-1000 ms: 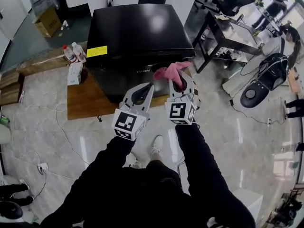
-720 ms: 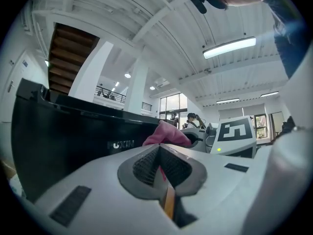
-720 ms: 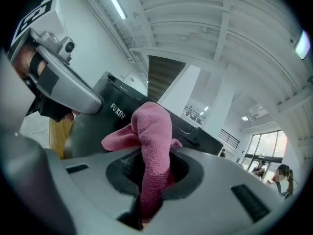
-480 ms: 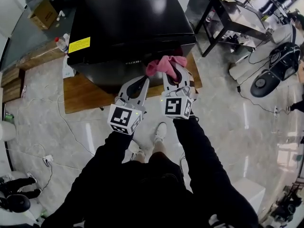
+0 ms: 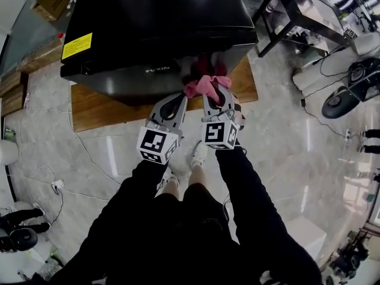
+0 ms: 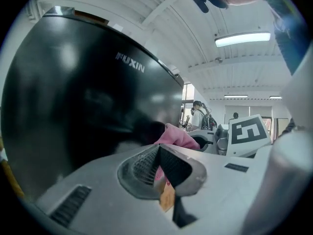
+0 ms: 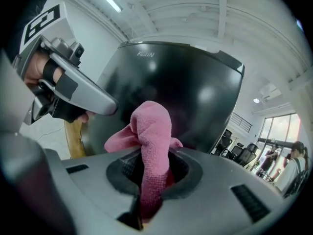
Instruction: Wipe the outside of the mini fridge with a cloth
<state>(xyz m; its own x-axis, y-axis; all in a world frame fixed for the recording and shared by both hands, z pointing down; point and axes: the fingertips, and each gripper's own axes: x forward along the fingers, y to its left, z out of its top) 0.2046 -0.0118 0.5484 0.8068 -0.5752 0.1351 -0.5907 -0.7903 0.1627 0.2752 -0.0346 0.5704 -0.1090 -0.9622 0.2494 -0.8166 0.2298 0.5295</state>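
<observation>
- Black mini fridge (image 5: 160, 28) sits on wood platform (image 5: 107, 108); glossy front faces both grippers.
- R gripper (image 5: 216, 91): jaws clamped on pink cloth (image 5: 202, 86).
- L gripper (image 5: 176, 100) just beside it, jaws closed together, nothing btwn.
- Cloth bunched up vs fridge front, lower right; contact unclear.

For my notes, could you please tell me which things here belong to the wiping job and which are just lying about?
Job: fridge, pink cloth, right tool shut on it.
Lying about: cardboard box, floor cables, table.
</observation>
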